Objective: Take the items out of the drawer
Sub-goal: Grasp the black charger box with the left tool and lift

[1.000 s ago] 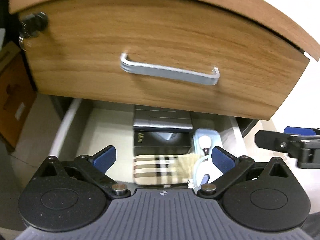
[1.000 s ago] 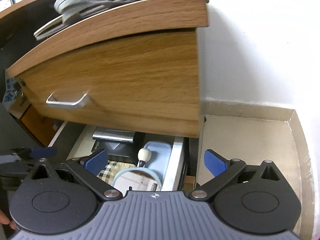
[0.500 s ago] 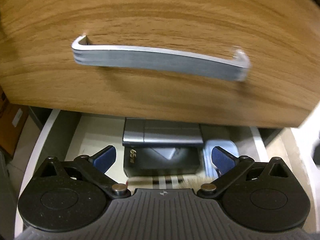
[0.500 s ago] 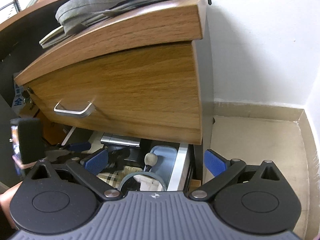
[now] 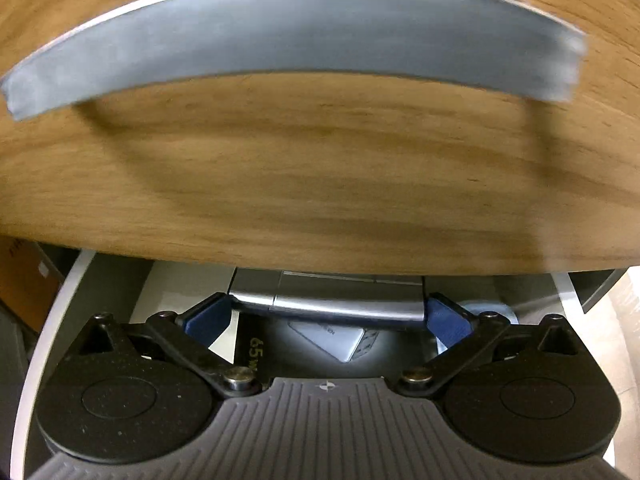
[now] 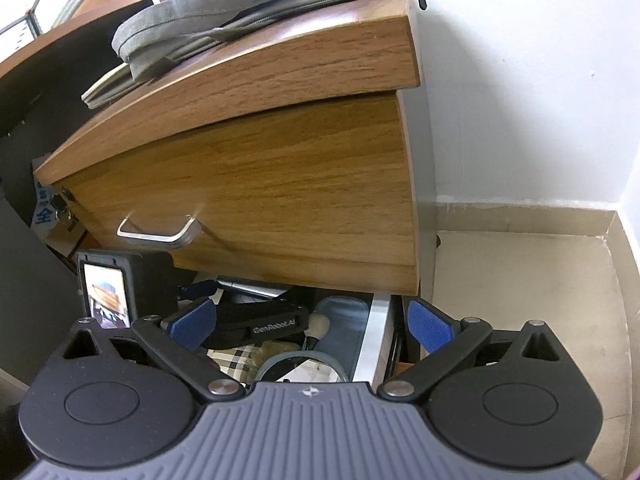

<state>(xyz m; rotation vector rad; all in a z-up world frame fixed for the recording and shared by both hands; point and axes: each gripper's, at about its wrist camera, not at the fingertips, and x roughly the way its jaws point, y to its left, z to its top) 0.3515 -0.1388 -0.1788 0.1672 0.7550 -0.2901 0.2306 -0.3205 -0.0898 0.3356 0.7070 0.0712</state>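
The lower drawer [image 6: 376, 340] stands pulled out beneath the closed wooden upper drawer front [image 5: 320, 184]. My left gripper [image 5: 328, 318] is open and reaches into it, its blue pads [image 5: 208, 318] flanking a silver flat case [image 5: 328, 306]. That case lies on a black box marked 65W [image 5: 256, 354]. In the right wrist view the drawer also holds a brush [image 6: 318, 322], a pale blue case [image 6: 344, 320], a plaid cloth [image 6: 236, 358] and a round ring [image 6: 300, 362]. My right gripper [image 6: 311, 322] hangs open above the drawer's right side, holding nothing.
The upper drawer's silver handle [image 5: 296, 36] sits very close above the left gripper. A grey zip pouch [image 6: 248, 20] lies on the cabinet top. White wall [image 6: 520, 100] and beige floor [image 6: 520, 300] lie to the cabinet's right. A small screen [image 6: 106, 292] rides on the left gripper.
The left gripper has pushed forward and down into the lower drawer until its pads flank the silver case. The right gripper has pulled back and up a little.
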